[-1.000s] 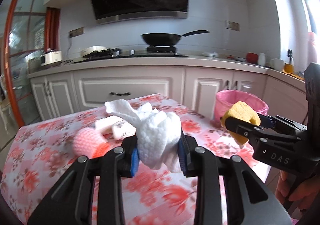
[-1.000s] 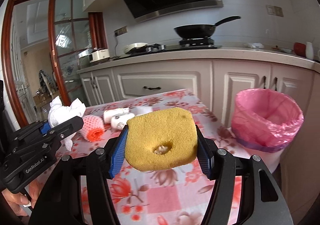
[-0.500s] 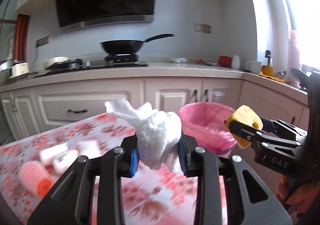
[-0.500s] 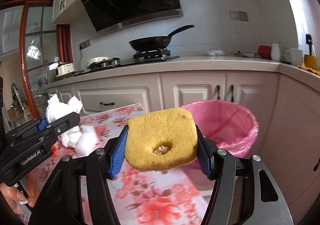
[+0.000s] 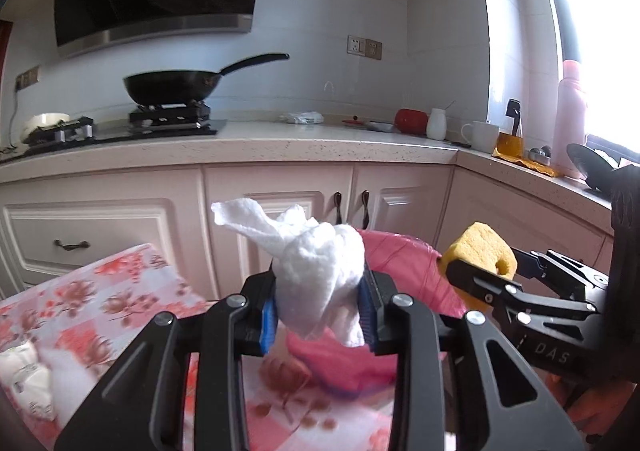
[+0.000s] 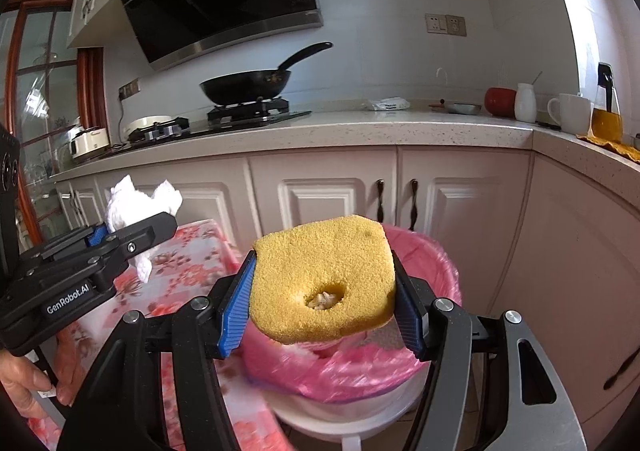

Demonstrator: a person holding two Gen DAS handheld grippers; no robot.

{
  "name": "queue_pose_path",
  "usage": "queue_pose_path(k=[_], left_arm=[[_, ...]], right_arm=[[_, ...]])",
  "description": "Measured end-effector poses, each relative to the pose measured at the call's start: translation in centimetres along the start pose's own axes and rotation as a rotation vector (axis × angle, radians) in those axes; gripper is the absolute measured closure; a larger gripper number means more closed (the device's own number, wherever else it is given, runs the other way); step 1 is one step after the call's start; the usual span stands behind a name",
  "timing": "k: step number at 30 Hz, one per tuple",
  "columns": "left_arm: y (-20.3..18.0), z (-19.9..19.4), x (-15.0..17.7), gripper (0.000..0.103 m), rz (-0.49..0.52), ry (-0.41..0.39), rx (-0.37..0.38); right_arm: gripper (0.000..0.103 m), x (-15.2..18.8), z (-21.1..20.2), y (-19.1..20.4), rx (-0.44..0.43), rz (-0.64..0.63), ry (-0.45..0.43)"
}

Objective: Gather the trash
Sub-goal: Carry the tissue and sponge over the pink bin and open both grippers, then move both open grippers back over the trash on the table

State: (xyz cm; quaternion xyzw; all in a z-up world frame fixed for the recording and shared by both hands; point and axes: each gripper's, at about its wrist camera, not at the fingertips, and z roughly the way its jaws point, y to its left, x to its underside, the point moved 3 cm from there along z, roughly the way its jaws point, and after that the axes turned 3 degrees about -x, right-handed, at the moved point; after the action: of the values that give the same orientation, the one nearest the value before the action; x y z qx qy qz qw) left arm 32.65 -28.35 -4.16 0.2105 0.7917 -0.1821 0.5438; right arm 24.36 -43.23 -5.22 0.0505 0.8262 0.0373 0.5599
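Tissue (image 5: 320, 275), white and crumpled, sits clamped between the blue pads of the left gripper (image 5: 319, 311), whose jaws have just been easing a little wider with the wad still pinched between them. Beside it, the right gripper (image 6: 324, 303) is clenched on a yellow sponge (image 6: 324, 275) with a hole through its face, held flat-on to the right wrist camera. Both loads hang over the pink-lined trash bin (image 6: 440, 271), which stands just past the edge of the floral counter (image 5: 100, 299). A white wrapper (image 5: 24, 375) lies on that counter at the left. Farther off, cream cabinets (image 6: 460, 219) run under a worktop where a black pan (image 5: 172, 85) sits on the stove.
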Motion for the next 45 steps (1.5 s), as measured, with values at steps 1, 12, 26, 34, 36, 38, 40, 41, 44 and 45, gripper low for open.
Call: queue_pose_path(k=[1,12,26,34,36,38,40,41,44,45], left_arm=[[-0.1,0.7,-0.1,0.070,-0.002,0.005,0.003],[-2.0,10.5,-0.7,0.061,0.014,0.090,0.107],[1.3,6.9,1.9,0.016,0.002,0.076,-0.027],[4.2,-1.2,3.4,0.005,-0.046,0.048,-0.142],[5.0,-3.4,4.0,0.005,-0.059,0.043,-0.163],[5.8,-5.5,4.8,0.005,-0.057,0.038,-0.193],[6.9,-8.0,5.8,0.005,-0.051,0.044,-0.241],[7.7,-9.5,6.4,0.005,-0.057,0.051,-0.266],[10.0,-12.6,7.9,0.005,-0.093,0.060,-0.311],[11.0,-13.8,8.5,0.005,-0.111,0.063,-0.330]], right_arm=[[0.044,-0.2,0.6,-0.7,0.006,0.003,0.003],[0.039,-1.1,6.2,-6.8,0.003,0.048,0.045],[0.033,-0.5,3.5,-6.1,-0.002,0.060,0.032],[0.025,-0.3,-1.2,-0.6,-0.052,0.050,-0.006],[0.021,0.1,-2.2,1.2,-0.073,0.048,-0.010],[0.021,0.5,-2.9,3.0,-0.098,0.050,-0.004],[0.021,1.2,-3.3,5.1,-0.122,0.046,0.009],[0.021,1.6,-3.4,6.3,-0.139,0.044,0.021],[0.021,2.7,-3.4,9.4,-0.187,0.039,0.049],[0.021,3.1,-3.3,10.4,-0.201,0.033,0.059]])
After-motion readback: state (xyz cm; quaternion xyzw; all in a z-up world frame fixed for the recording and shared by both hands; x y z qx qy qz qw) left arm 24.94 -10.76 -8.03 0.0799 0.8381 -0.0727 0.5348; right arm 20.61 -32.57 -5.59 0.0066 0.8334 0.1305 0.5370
